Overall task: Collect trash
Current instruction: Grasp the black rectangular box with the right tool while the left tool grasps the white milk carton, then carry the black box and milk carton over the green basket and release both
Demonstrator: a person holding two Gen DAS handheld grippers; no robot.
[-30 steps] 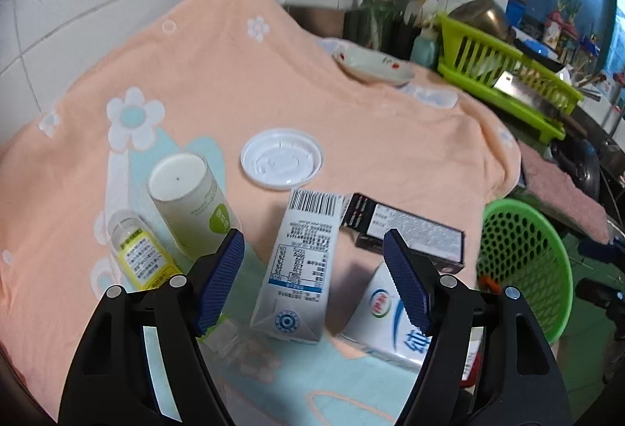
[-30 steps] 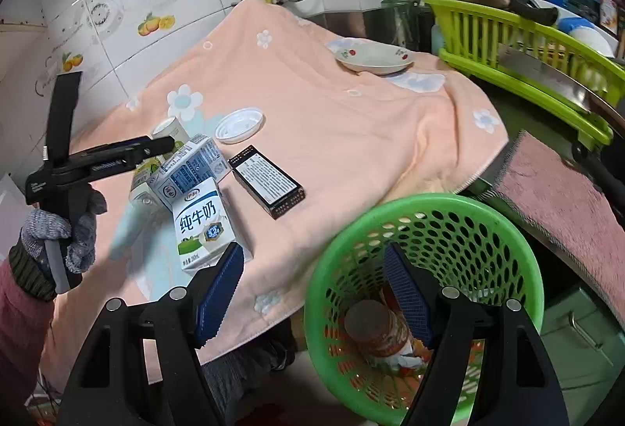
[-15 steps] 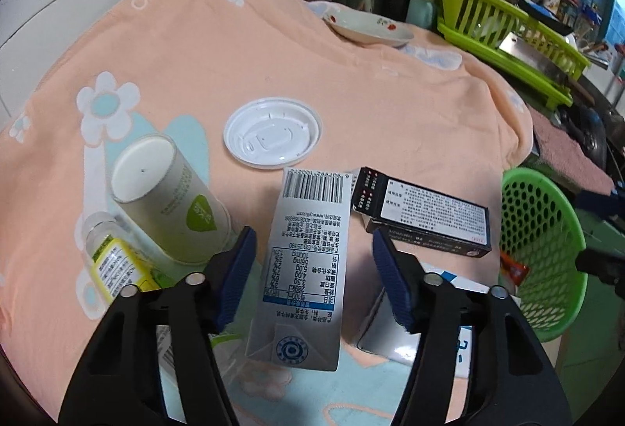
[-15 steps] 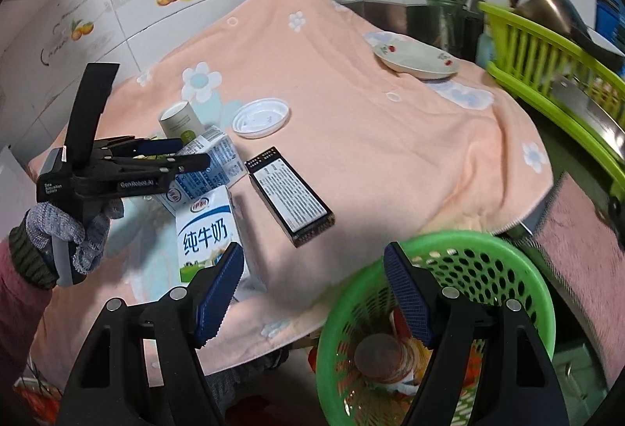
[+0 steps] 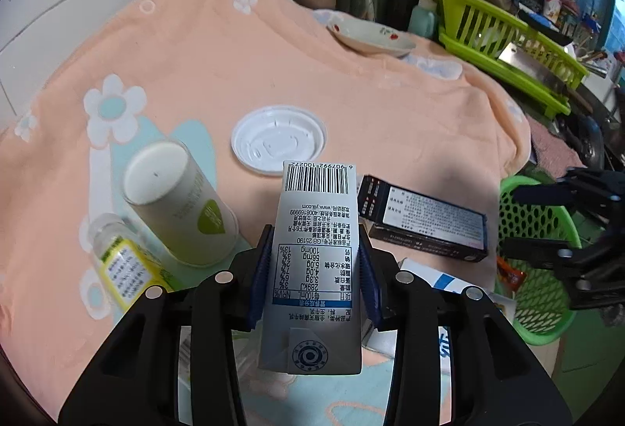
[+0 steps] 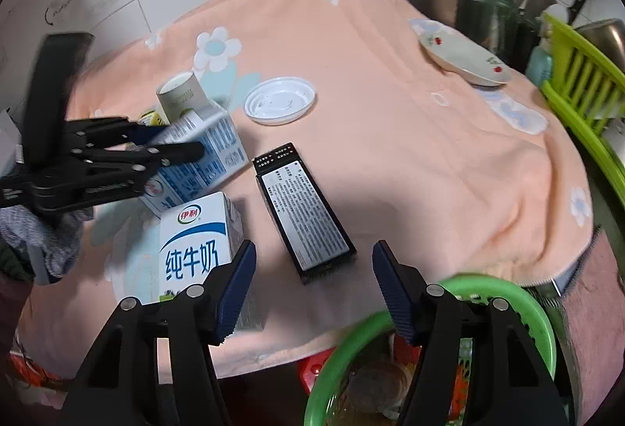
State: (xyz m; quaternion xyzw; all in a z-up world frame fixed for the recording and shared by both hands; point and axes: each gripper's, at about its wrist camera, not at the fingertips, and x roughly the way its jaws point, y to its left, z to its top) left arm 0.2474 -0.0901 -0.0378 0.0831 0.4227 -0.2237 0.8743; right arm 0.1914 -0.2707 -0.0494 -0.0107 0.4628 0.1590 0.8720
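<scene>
Your left tongs (image 5: pixel 314 277) grip a milk carton (image 5: pixel 314 262) (barcode end pointing away), near the counter's front edge. Your right tongs (image 6: pixel 312 289) are spread wide, holding nothing, above the green basket (image 6: pixel 543 324) below that edge. Farther back lies a white lid (image 5: pixel 278 144).

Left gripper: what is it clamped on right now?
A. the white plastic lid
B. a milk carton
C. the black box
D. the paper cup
B: the left gripper has both blue pads pressed against the sides of the milk carton, barcode end pointing away.
</scene>
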